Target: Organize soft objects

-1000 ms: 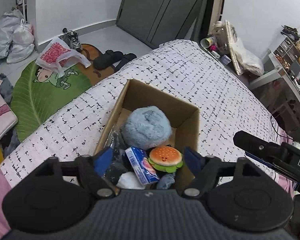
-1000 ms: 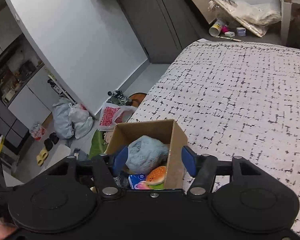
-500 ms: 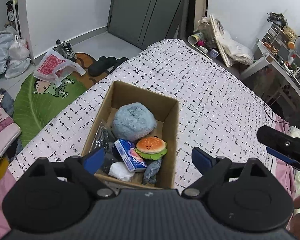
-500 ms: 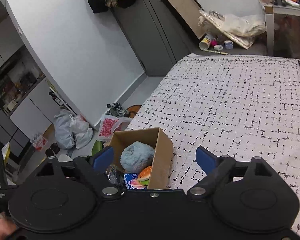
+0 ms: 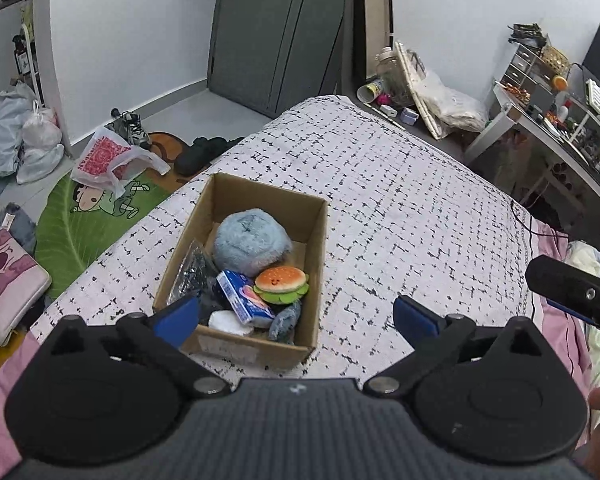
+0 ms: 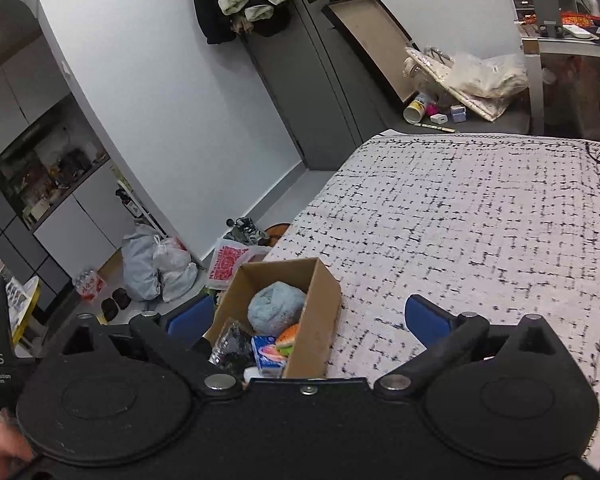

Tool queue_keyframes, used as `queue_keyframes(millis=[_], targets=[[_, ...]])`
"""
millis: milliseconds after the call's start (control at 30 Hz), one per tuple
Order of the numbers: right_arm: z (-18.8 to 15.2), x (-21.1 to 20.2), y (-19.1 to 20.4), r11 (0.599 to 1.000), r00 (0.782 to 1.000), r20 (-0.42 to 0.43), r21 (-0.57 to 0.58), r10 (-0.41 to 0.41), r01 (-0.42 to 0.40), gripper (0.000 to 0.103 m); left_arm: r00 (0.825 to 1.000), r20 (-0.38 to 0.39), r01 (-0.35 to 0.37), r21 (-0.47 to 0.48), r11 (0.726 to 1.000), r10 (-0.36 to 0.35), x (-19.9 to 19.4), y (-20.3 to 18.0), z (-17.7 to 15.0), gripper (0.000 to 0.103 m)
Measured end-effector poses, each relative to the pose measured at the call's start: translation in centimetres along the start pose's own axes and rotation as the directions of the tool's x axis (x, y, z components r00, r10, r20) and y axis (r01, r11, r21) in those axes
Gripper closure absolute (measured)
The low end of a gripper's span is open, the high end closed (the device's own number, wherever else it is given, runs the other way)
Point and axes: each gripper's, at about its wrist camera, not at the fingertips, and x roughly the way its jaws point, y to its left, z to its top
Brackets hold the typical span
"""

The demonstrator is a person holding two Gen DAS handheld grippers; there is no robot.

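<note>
An open cardboard box [image 5: 320,240] stands on the bed near its left edge; it also shows in the right wrist view [image 6: 320,320]. Inside lie a fluffy pale-blue plush ball [image 5: 250,240], a burger plush [image 5: 281,284], a blue-and-pink packet [image 5: 244,298], a grey-blue soft toy [image 5: 284,320], a white pad [image 5: 230,322] and a dark crinkly bag [image 5: 194,270]. My left gripper [image 5: 296,314] is open and empty, above and short of the box. My right gripper [image 6: 308,316] is open and empty, behind the box.
The bed has a white cover with black dashes [image 5: 400,208]. Left of it on the floor are a green leaf rug [image 5: 84,220], plastic bags [image 5: 108,156] and shoes [image 5: 202,152]. A cluttered desk [image 5: 560,120] stands at right. The other gripper [image 5: 572,288] pokes in at right.
Both grippers have drawn back and up from the box and their jaws have spread wider. The box looks smaller and farther in both views; its contents lie as before.
</note>
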Motion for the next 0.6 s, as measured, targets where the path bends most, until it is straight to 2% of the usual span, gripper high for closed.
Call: queue_keyframes(millis=[600], targets=[[-3.4, -6.4, -4.7, 0.999, 0.999, 0.045, 0.037, -0.016, 0.015, 0.0, 1.0, 0.027, 0.012, 0.069, 0.998, -0.014, -3.4, -3.8, -3.7, 0.001]])
